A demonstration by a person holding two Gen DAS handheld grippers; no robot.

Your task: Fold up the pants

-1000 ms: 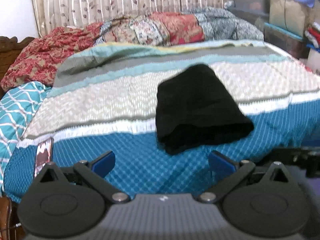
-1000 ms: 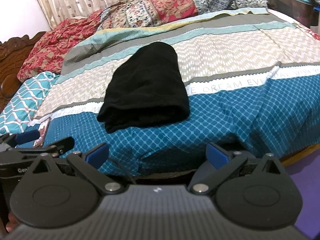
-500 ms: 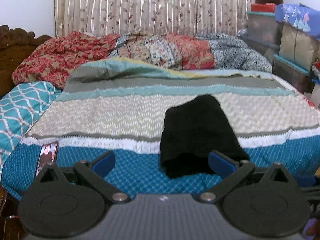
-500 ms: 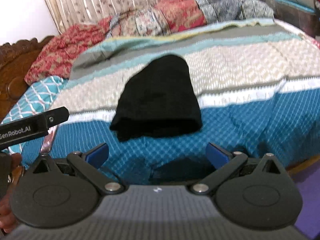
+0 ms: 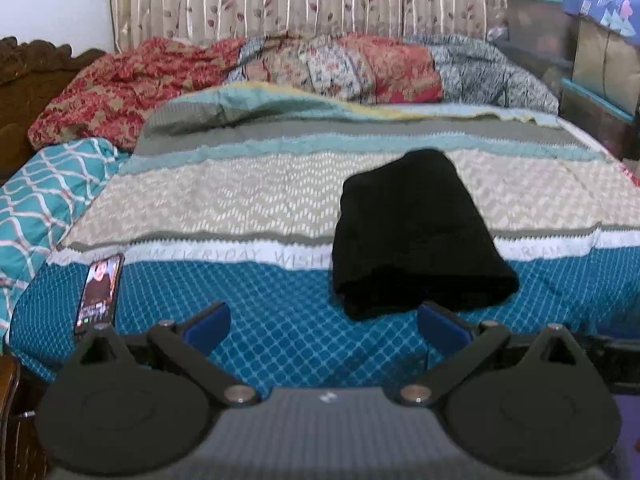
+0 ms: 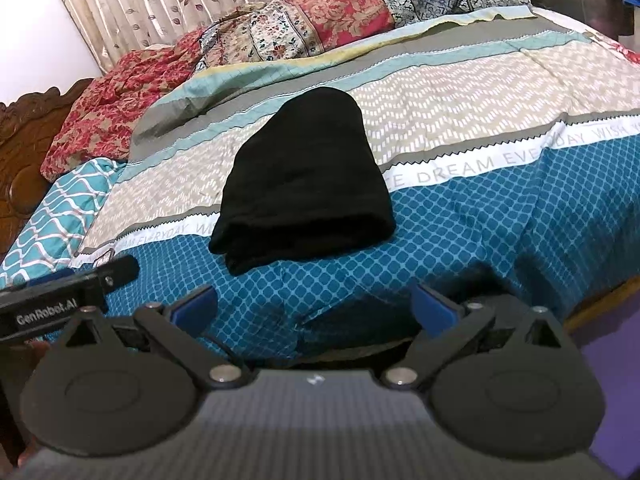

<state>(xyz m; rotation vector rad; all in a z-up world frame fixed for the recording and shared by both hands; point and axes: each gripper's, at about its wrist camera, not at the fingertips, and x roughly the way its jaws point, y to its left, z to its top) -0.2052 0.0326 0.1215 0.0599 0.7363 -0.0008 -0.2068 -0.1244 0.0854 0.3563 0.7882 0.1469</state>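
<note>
My left gripper [image 5: 322, 326] stands wide open and holds nothing; my right gripper [image 6: 316, 306] is likewise spread wide and empty, both held off the near edge of the bed [image 6: 500, 216]. Beyond them the black pants [image 6: 304, 184] lie folded into one compact bundle, near the bed's front edge, straddling the blue and beige bands of the bedspread [image 5: 240, 200]. I judge the cloth soft, light and limp, apt to slump if lifted by one layer; I would pinch through all layers at the near corners. I count one pair of pants, two grippers, and one phone [image 5: 99, 292] by the bed's near left corner.
</note>
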